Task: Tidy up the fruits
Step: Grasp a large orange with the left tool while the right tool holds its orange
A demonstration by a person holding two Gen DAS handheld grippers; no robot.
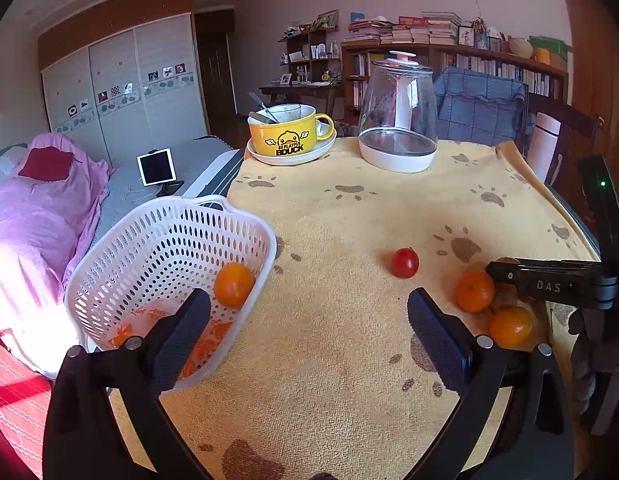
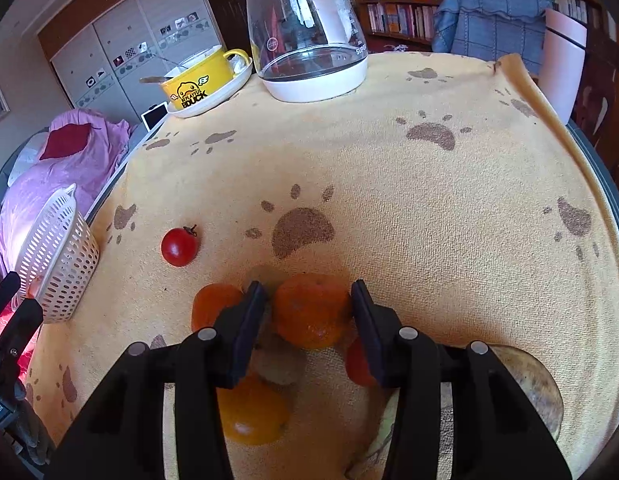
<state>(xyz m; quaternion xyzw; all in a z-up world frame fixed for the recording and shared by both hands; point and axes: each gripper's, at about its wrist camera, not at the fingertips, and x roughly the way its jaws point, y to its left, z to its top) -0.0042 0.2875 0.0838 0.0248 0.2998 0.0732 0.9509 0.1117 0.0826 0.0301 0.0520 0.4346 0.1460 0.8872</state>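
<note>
- one orange [image 1: 233, 285] already in the white basket [image 1: 245, 216] at the table's left edge
- left gripper [image 1: 309, 320] spread wide, holding nothing, just beside the basket
- right gripper [image 2: 309, 300] pads either side of a mandarin [image 2: 311, 310], contact unclear, cannot tell if clamped
- left on the towel [image 2: 389, 200]: tomato [image 2: 179, 247], other oranges [image 2: 213, 304], [image 2: 251, 412]
- early stage, most fruit not yet binned
</note>
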